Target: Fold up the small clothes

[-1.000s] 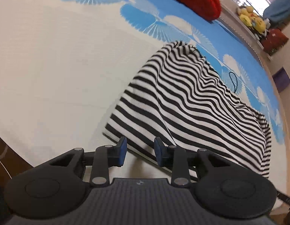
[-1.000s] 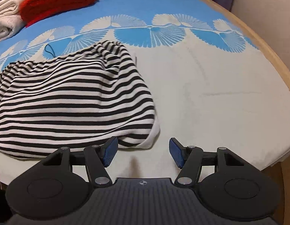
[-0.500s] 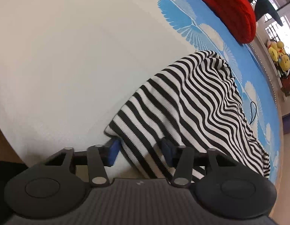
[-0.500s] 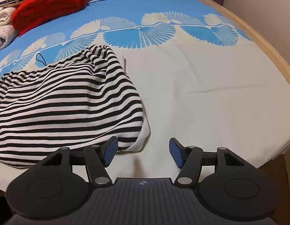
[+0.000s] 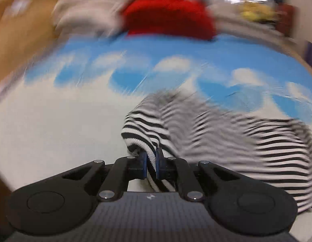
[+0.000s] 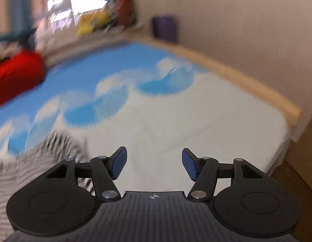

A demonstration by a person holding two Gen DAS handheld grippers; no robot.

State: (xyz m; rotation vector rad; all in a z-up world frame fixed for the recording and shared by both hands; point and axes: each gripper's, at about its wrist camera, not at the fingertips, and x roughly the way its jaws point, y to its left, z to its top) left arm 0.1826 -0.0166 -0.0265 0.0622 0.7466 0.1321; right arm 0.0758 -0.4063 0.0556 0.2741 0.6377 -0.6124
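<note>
A black-and-white striped garment (image 5: 226,137) lies on the blue-and-white patterned cloth (image 5: 55,125) of the table. My left gripper (image 5: 151,161) is shut on the garment's near corner, which bunches up between the blue pads. In the right wrist view the garment (image 6: 35,157) shows blurred at the lower left. My right gripper (image 6: 154,163) is open and empty, over bare white cloth (image 6: 186,125) to the right of the garment. Both views are motion-blurred.
A red knitted item (image 5: 170,16) and pale folded laundry (image 5: 87,14) lie at the far side. The wooden table edge (image 6: 246,84) curves along the right, with a wall behind. Toys and a purple box (image 6: 164,28) stand beyond the table.
My left gripper has closed on the garment's corner and lifted it, swinging its view toward the far side. My right gripper has stayed open and turned right, away from the garment.
</note>
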